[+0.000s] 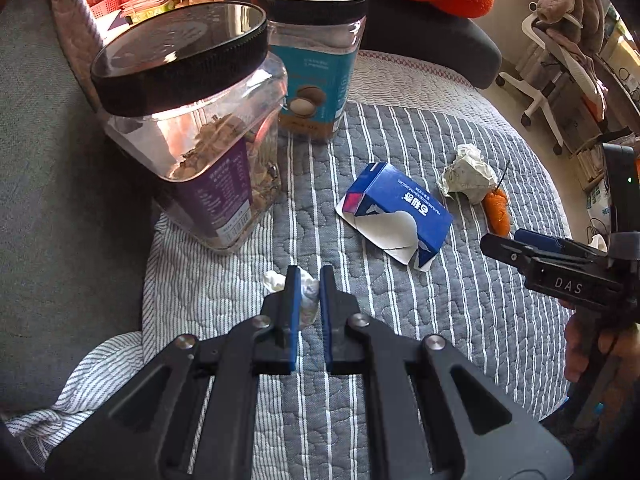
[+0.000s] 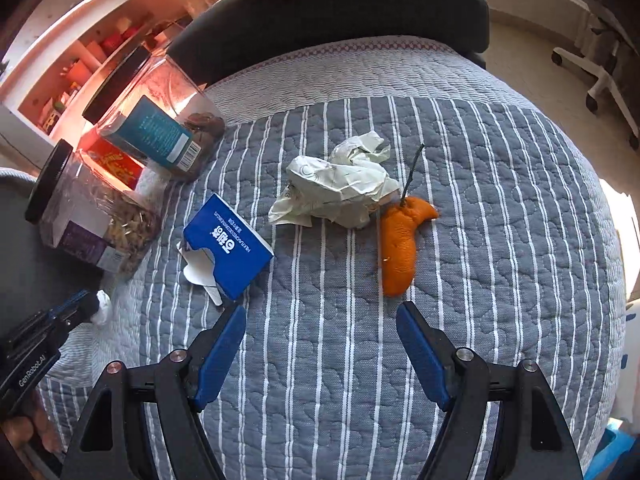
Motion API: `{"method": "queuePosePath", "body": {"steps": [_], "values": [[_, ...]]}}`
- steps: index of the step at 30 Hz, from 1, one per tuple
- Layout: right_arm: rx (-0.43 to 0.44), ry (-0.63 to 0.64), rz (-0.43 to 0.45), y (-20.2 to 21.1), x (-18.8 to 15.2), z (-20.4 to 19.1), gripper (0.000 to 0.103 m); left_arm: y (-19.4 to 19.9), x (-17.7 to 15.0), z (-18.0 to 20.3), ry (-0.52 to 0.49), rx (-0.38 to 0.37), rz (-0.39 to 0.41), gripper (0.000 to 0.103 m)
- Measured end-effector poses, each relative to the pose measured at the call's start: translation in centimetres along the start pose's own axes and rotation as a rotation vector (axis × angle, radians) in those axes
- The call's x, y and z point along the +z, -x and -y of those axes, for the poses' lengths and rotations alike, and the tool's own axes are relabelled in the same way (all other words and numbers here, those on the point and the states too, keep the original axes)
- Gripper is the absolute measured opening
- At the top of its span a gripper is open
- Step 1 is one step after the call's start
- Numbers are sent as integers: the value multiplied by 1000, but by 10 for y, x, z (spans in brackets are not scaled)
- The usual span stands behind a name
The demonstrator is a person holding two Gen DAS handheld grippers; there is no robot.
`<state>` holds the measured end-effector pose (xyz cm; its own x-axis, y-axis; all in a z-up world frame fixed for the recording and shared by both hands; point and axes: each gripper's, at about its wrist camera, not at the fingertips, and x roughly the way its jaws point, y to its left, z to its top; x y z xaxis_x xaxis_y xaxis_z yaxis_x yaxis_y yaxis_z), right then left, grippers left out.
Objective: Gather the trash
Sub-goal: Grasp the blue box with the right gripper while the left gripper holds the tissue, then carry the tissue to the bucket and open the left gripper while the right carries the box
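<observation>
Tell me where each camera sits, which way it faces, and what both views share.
Left wrist: on the left gripper, looking steeply down at the quilt; its jaws are shut on a white tissue; the right gripper and a hand show at right.
Right wrist: on the right gripper, jaws open and empty, facing down at the crumpled paper and orange peel; the left gripper shows at lower left.
Shared: the blue box, paper, peel, two jars.

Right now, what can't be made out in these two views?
- Trash bin: in neither view.
- White tissue: partly hidden by the left gripper in the left wrist view.
- Blue box: small print too small to read.
- Right gripper: cut off by the edge there; open jaws show only in its own view.
</observation>
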<state>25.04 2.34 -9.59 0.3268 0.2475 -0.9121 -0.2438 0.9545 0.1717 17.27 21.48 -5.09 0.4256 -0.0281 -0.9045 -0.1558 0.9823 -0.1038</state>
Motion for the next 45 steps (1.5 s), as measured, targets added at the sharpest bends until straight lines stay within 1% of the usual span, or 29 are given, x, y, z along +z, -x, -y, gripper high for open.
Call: {"method": "queuePosePath", "body": {"steps": [2, 5, 10, 13, 14, 15, 17, 21, 25, 29, 32, 39, 45], "values": [[-8, 50, 8, -14, 4, -18, 79, -1, -1, -2, -15, 3, -4, 10], [-8, 93, 3, -35, 9, -34, 78, -5, -2, -5, -31, 13, -12, 10], [-17, 128, 13, -62, 16, -45, 78, -12, 0, -11, -26, 8, -32, 10], [-29, 150, 20, -73, 19, -49, 75, -15, 2, -11, -24, 6, -36, 10], [-31, 159, 30, -74, 19, -50, 71, -16, 2, -11, -24, 7, -37, 10], [-29, 169, 40, -75, 20, -52, 64, -16, 2, -11, -24, 8, -38, 10], [-21, 182, 46, -74, 21, -54, 53, -16, 1, -11, -23, 8, -40, 10], [18, 171, 32, -71, 21, -57, 53, -12, 2, -11, -22, 3, -31, 10], [36, 148, 25, -54, 15, -49, 53, -7, 1, -4, -38, -5, -14, 10], [16, 144, 47, -28, 8, -38, 53, 0, 0, 8, -62, -14, 4, 10], [1, 117, 61, -6, 3, -23, 53, 7, -1, 20, -82, -24, 21, 10], [-53, 36, 100, 50, -13, 31, 53, 24, -4, 59, -150, -59, 57, 10], [-95, -55, 116, 94, -36, 83, 53, 35, -7, 98, -205, -99, 83, 10]]}}
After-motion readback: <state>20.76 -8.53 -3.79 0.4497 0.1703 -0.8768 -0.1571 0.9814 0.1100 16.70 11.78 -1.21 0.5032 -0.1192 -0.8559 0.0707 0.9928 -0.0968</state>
